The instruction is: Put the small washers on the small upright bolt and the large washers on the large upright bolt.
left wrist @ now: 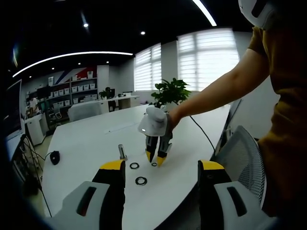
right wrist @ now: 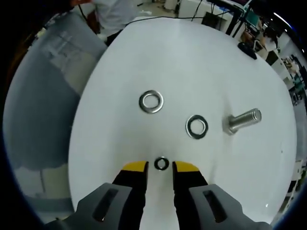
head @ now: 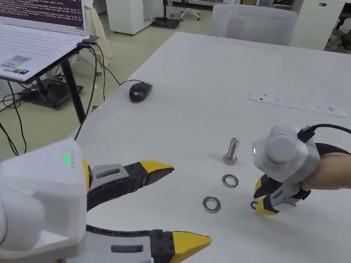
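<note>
A large bolt (head: 231, 152) stands upright on the white table (head: 181, 98), head down. Two large washers (head: 230, 181) (head: 211, 204) lie flat in front of it. Right of them lies a small dark washer (head: 254, 205). My right gripper (head: 264, 200) points down at the small washer, its yellow tips close on either side of it. In the right gripper view the small washer (right wrist: 161, 164) sits between the slightly parted tips of the right gripper (right wrist: 160, 167), beyond which are the large washers (right wrist: 151, 101) (right wrist: 197, 126) and the bolt (right wrist: 242, 120). My left gripper (head: 178, 204) hovers wide open at the lower left, holding nothing.
A black mouse (head: 140, 91) and its cable lie at the table's left edge. A white power strip (head: 296, 103) lies at the far right. A laptop (head: 33, 44) stands on a stand to the left, and a chair (head: 252, 22) is behind the table.
</note>
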{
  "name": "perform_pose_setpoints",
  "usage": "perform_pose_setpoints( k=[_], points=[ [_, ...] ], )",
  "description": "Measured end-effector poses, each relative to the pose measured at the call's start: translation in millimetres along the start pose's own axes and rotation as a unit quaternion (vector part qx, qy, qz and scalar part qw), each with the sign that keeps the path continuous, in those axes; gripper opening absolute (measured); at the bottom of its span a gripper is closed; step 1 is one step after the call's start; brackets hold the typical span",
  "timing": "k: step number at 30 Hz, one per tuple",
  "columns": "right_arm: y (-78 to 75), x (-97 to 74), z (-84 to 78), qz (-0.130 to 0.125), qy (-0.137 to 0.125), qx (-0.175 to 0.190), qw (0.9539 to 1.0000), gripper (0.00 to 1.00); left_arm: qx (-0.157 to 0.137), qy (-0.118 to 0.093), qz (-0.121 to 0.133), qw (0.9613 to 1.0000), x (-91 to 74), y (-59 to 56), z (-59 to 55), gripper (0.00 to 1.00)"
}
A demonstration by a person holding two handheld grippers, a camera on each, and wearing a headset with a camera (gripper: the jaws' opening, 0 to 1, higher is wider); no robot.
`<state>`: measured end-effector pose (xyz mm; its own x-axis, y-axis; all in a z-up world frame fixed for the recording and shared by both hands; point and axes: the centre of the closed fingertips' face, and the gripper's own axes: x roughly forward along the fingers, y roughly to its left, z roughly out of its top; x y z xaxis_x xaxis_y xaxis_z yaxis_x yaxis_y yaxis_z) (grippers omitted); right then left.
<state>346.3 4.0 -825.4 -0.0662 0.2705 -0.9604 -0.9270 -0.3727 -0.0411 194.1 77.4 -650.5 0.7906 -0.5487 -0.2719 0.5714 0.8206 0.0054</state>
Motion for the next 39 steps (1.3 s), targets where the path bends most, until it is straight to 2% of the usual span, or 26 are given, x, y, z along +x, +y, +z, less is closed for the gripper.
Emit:
perform_pose_setpoints(
  k=[5, 15, 17, 19, 25, 28, 33, 39],
  points=[
    [4.1, 1.1, -1.7, 0.015, -0.001, 0.005, 0.9999, 0.20, 0.000, -0.001, 0.004, 1.0000, 2.4, 1.4, 0.8, 0.60],
    [4.4, 0.8, -1.7, 0.014, 0.003, -0.006, 0.9999, 0.20, -0.004, -0.002, 0.005, 1.0000, 4.8, 3.5, -0.4, 0.60],
    [3.8, 0.8, -2.2, 0.013, 0.002, -0.006, 0.9999, 0.17, -0.005, -0.004, 0.006, 1.0000, 4.6, 4.2, 0.1, 0.60],
    [3.7, 0.7, -3.0, 0.009, 0.006, -0.022, 0.9997, 0.14, -0.005, -0.004, 0.008, 0.9999, 4.3, 5.1, 0.0, 0.60],
    [4.2, 1.4, -2.3, 0.007, 0.013, -0.024, 0.9996, 0.13, -0.004, -0.002, 0.006, 1.0000, 4.7, 4.6, -1.0, 0.60],
    [3.5, 1.1, -2.2, 0.005, 0.014, -0.020, 0.9997, 0.13, -0.004, -0.002, 0.004, 1.0000, 5.2, 4.0, -0.4, 0.60],
    [1.5, -0.2, -4.0, 0.004, -0.001, 0.007, 1.0000, 0.12, -0.002, 0.001, 0.000, 1.0000, 6.1, 2.7, -1.0, 0.60],
    [2.6, -6.7, -9.9, 0.000, 0.000, 0.014, 0.9999, 0.12, -0.002, 0.004, -0.005, 1.0000, 8.2, 1.1, -2.7, 0.60]
  ],
)
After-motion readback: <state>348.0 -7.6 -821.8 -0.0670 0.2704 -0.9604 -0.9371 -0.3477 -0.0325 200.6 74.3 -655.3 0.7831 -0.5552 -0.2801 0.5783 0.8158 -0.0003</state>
